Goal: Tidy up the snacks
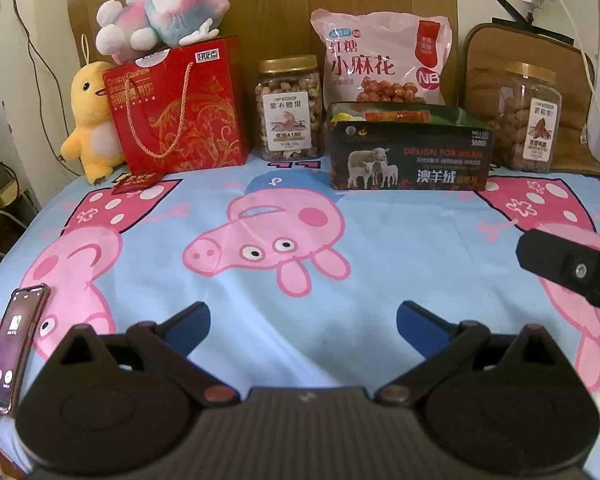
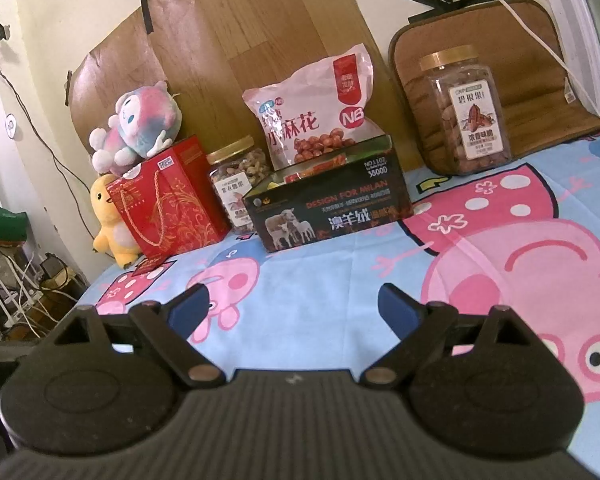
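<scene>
Open room: a wide stretch of cartoon-pig bedsheet point(image 1: 400, 240) lies bare between both tools and the row of goods ahead. The sheet's near-left edge drops off beside the left gripper point(image 1: 303, 316), where a phone point(image 1: 14, 344) lies just at the edge.

Count, far row against the wooden board point(image 1: 276, 12): two clear nut jars, one point(image 1: 290, 110) ahead-left of centre, the other point(image 1: 528, 118) far ahead-right; one pink snack bag point(image 1: 384, 58) leaning upright behind the dark box point(image 1: 408, 156); one red gift bag point(image 1: 180, 108); two plush toys, a pink-blue one point(image 1: 164, 10) atop the gift bag and a yellow chick point(image 1: 90, 120) at its left. The box top is open, with packets inside; their number is hard to make out.

Tools: left gripper spread wide, holding nothing, above the sheet. Right gripper point(image 2: 294, 306) likewise spread wide and empty; its body shows at the left view's right margin.
</scene>
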{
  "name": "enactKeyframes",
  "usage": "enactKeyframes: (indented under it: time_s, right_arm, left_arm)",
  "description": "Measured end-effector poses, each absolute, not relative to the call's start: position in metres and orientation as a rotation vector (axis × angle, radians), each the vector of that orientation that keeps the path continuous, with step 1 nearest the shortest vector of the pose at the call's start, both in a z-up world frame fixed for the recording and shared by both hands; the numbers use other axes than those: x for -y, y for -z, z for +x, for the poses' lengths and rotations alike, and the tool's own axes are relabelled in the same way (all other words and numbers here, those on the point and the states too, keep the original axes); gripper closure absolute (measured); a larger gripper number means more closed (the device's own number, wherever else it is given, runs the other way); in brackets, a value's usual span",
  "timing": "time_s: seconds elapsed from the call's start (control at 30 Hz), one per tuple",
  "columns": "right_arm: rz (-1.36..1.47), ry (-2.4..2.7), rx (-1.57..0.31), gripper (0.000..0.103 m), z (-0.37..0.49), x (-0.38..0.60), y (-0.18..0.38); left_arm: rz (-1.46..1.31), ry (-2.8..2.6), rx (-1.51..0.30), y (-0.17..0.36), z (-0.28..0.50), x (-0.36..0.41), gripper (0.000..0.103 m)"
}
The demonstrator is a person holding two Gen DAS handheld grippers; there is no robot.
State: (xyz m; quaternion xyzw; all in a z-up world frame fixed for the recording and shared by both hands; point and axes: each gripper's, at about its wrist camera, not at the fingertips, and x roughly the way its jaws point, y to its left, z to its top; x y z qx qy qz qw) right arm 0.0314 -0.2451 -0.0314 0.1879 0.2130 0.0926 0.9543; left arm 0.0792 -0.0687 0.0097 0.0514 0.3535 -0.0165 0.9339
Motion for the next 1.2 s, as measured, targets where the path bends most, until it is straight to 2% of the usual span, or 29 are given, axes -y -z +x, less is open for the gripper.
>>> enactKeyframes:
  time_s: [1.2]
  right_arm:
    - [0.401, -0.194, -0.447, 0.010, 0.0323, 0.2450, 0.0338]
  left_arm:
    - [0.116, 0.014, -0.764, -0.0034, 0.0815, 0.0686, 0.000]
